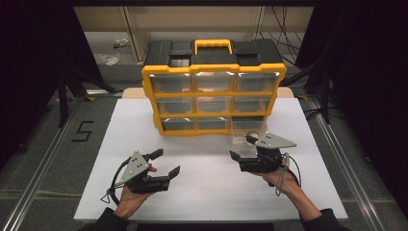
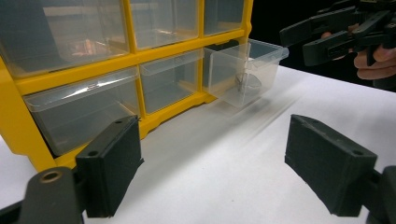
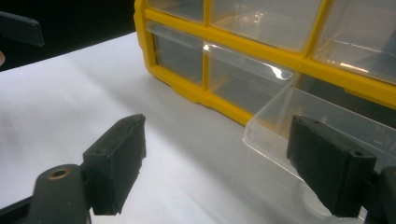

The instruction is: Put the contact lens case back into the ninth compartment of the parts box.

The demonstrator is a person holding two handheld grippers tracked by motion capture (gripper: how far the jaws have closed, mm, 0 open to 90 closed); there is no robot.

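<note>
Standing at the back of the white desk (image 1: 202, 187) is a yellow organiser (image 1: 214, 98) with a black top and yellow handle (image 1: 212, 45), holding three rows of three clear drawers. The bottom right drawer (image 1: 246, 129) is seen pulled out of its bay, its base on the desk; a small dark item is made out inside it in the left gripper view, too blurred to identify. The right gripper (image 1: 243, 148) is held just in front of that drawer, jaws wide apart; in the right gripper view one jaw is seen over the drawer's open top, contact not determinable. The left gripper (image 1: 166, 162) is held near the desk's front left, well apart from the organiser, jaws apart, nothing between them. A "5" (image 1: 82, 131) is marked on the floor at left. No brand lettering can be read.
</note>
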